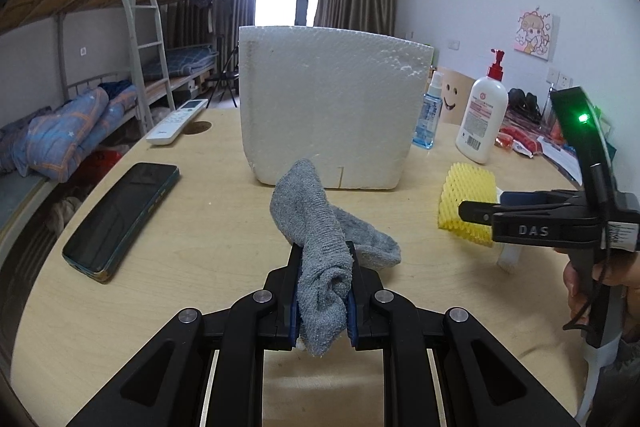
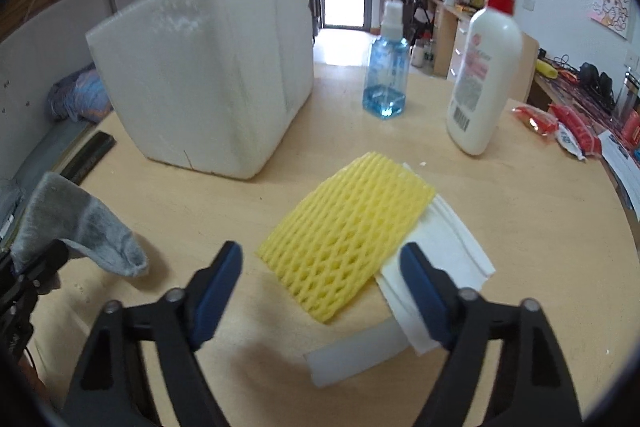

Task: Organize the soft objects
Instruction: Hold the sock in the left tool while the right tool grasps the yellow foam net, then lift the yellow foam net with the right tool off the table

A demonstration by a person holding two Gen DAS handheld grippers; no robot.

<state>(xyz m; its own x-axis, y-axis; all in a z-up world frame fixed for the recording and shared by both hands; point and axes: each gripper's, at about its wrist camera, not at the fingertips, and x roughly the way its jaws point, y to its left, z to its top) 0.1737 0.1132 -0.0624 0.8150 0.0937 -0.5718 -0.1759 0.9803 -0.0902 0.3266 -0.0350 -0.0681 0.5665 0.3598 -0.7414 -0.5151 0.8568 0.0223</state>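
Sock [image 1: 320,239] clamped in left tongs [image 1: 322,293] — right tongs [image 2: 320,275] wide, empty; white sheets [image 2: 436,263] half-hidden under yellow mesh [image 2: 344,235].

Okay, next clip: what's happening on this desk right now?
A person is sorting soft items on a wooden table with a handheld claw in each hand. The left claw is shut on a grey sock, held in front of a white foam box. The right claw is open and empty, poised over a yellow foam net that lies partly on some white sheets. Neither is picked up yet.
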